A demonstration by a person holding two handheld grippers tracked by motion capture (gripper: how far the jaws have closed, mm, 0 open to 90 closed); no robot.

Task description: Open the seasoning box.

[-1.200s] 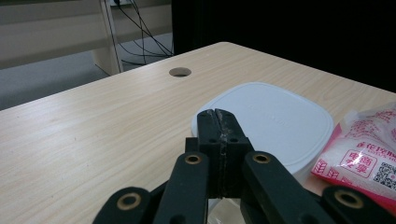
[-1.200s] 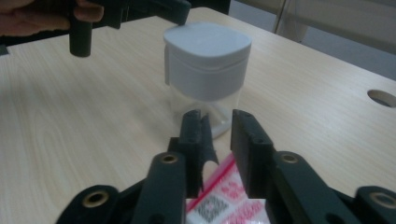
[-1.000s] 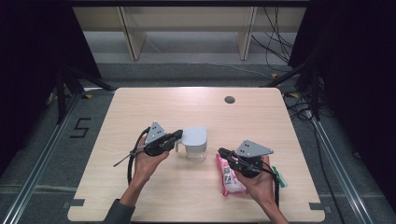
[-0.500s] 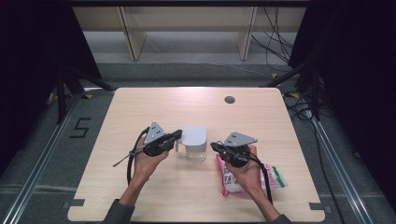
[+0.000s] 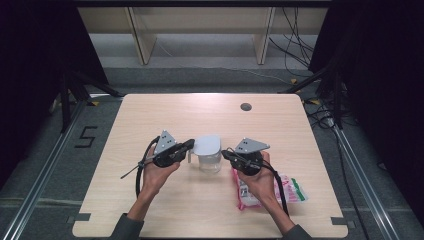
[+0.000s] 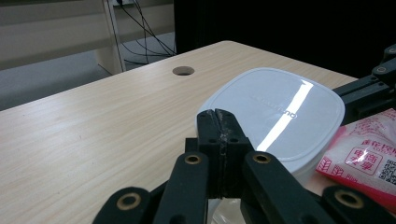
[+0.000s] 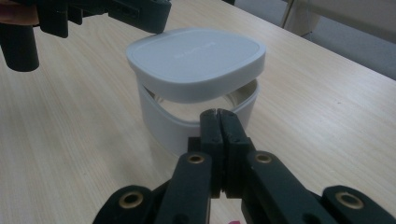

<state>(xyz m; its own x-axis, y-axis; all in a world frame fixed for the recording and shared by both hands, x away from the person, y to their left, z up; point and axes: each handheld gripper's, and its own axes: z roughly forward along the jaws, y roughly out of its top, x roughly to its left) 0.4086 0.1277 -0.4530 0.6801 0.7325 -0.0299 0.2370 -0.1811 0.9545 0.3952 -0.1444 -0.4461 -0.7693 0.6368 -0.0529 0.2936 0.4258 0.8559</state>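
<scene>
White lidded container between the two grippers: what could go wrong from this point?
1. The lid sits askew on the container, with a gap on the near side; a nudge from either gripper might tip or slide it off.
2. The right gripper, jaws closed, is close beside the container and could push it across the table.
3. The pink packet lies under the right hand, which could drag it.

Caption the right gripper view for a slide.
Right gripper, jaws shut, faces a white container whose lid sits lifted and tilted above its rim on the wooden table.
</scene>
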